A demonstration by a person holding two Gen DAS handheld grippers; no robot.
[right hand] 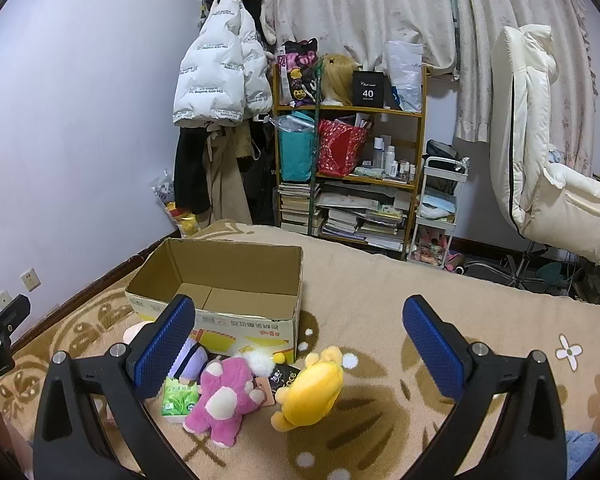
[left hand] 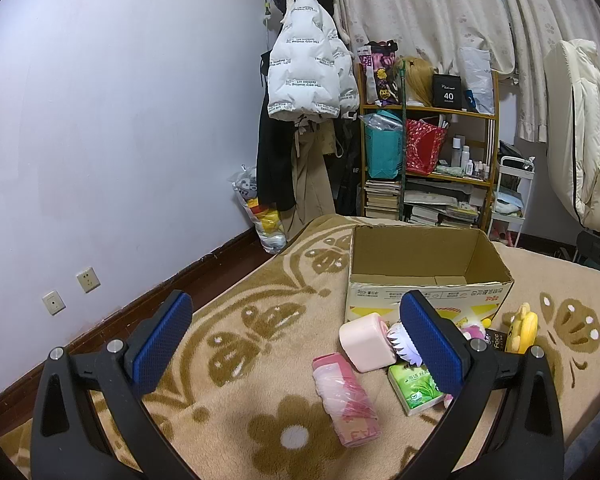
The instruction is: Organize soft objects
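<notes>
An open, empty cardboard box (left hand: 428, 276) (right hand: 228, 300) stands on the beige flowered blanket (left hand: 260, 320). In front of it lie a pink square cushion (left hand: 366, 342), a pink wrapped roll (left hand: 346, 396), a green tissue pack (left hand: 416, 386) (right hand: 178, 398), a pink plush bear (right hand: 228, 394) and a yellow plush (right hand: 310, 388) (left hand: 522, 328). A purple and white plush (right hand: 190, 360) is partly hidden behind my finger. My left gripper (left hand: 296, 336) is open and empty, above the blanket left of the pile. My right gripper (right hand: 300, 344) is open and empty, above the plushes.
A lilac wall with sockets (left hand: 88, 279) runs along the left. Beyond the bed stand a cluttered wooden shelf (right hand: 352, 168), hanging coats (right hand: 220, 80), a white cart (right hand: 440, 208) and a cream chair (right hand: 540, 152). A black packet (right hand: 286, 378) lies by the plushes.
</notes>
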